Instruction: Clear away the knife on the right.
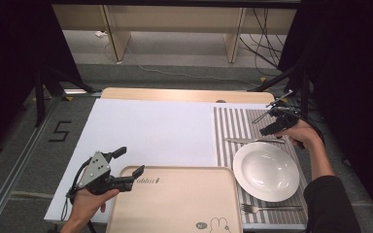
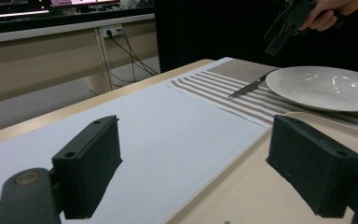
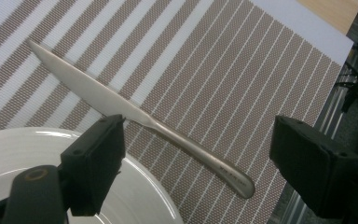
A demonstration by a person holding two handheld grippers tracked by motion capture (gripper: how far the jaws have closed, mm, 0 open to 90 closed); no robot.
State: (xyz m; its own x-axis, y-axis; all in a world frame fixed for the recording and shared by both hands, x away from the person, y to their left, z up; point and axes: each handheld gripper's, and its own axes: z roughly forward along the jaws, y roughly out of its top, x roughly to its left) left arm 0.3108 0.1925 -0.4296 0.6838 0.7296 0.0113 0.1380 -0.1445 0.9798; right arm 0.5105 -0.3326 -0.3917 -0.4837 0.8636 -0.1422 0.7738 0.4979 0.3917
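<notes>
1. Your left gripper (image 1: 126,167) hovers at the tan tray's (image 1: 175,204) near-left corner, jaws wide apart, nothing between.
2. White plate (image 1: 266,171) sits on striped mat (image 1: 233,126), right of tray.
3. Knife (image 1: 254,141) lies flat on mat, just beyond plate.
4. Your right gripper (image 1: 271,127) hangs over knife handle, jaws spread, not touching.

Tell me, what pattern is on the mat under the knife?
Brown and white stripes on the mat, clearest in the right gripper view, under the knife.

Even overhead light, glare on the plate (image 1: 266,171), dark surroundings, near claws soft.
</notes>
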